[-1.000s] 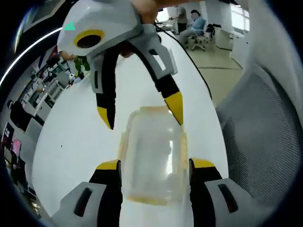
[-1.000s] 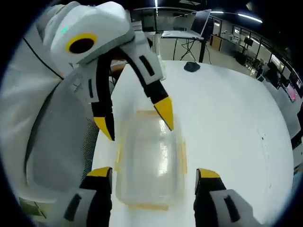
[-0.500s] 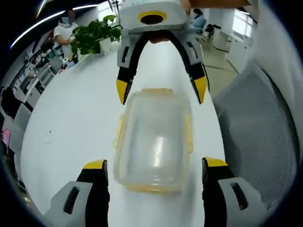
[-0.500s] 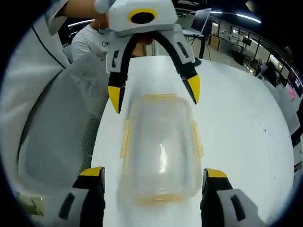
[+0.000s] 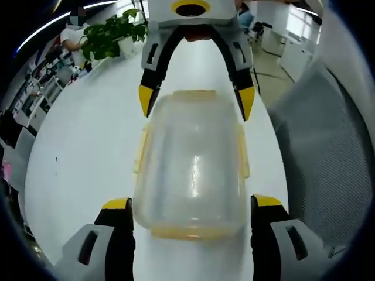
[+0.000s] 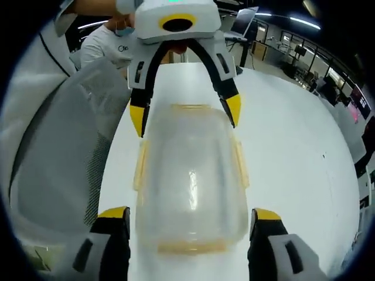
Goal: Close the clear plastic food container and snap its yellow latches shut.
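Note:
A clear plastic food container [image 5: 190,164] with its lid on lies on the white table [image 5: 88,146]. Yellow latches [image 5: 141,150] stick out from both long sides, and more yellow shows at each short end. My left gripper [image 5: 191,204] is open, its jaws either side of the container's near end. My right gripper [image 5: 196,100] faces it, open across the far end. In the right gripper view the same container [image 6: 190,175] lies between my right gripper [image 6: 190,213] below and my left gripper [image 6: 184,111] above. Whether any jaw touches the container I cannot tell.
A grey mesh chair [image 5: 328,146] stands close along one table edge, also seen as a chair [image 6: 58,152] in the right gripper view. A potted plant [image 5: 111,38] sits at the table's far end. A person in white [image 6: 105,44] is beyond the chair.
Both grippers have swung square to the container and closed in along it, so it looks larger. Their jaws now bracket its two ends. The container itself has stayed put.

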### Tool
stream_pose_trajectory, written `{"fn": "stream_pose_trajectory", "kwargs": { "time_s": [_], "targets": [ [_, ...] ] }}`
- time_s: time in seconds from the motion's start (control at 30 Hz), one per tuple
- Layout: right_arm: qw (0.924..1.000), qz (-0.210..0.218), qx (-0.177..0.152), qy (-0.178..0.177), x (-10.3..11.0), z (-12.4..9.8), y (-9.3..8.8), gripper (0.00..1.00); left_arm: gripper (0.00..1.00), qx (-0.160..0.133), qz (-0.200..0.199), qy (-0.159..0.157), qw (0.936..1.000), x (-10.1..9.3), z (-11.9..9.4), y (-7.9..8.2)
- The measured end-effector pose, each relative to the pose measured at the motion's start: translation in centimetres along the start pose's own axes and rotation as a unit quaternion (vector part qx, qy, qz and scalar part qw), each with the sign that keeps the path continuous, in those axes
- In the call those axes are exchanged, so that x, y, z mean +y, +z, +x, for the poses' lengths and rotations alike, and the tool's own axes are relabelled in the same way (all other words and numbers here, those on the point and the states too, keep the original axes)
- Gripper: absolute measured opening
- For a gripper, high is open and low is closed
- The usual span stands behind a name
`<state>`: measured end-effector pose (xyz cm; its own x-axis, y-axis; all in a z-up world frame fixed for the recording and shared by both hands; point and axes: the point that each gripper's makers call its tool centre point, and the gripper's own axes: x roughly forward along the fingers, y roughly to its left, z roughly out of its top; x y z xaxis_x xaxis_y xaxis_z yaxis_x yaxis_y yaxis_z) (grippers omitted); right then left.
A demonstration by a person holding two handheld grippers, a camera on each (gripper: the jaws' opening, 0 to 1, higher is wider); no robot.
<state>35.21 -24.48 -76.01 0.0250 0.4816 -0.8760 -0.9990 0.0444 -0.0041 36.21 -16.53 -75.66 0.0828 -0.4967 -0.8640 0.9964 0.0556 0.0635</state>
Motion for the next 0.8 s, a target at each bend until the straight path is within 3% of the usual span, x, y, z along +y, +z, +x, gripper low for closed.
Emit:
{"fn": "stream_pose_trajectory", "kwargs": {
  "time_s": [0.03,0.43,0.8],
  "targets": [
    [0.9997,-0.020,0.010,-0.010,-0.3,0.1,-0.2,0.80,0.77,0.003,0.011,0.005,0.9999,0.1,0.0,-0.1],
    [1.0000,-0.007,0.004,-0.005,0.3,0.4,0.6,0.79,0.76,-0.010,0.010,0.008,0.9999,0.0,-0.4,-0.7],
    [1.0000,-0.008,0.002,-0.006,1.3,2.1,3.6,0.79,0.76,-0.001,0.013,0.008,0.9999,-0.7,-2.3,-3.8]
  ]
}}
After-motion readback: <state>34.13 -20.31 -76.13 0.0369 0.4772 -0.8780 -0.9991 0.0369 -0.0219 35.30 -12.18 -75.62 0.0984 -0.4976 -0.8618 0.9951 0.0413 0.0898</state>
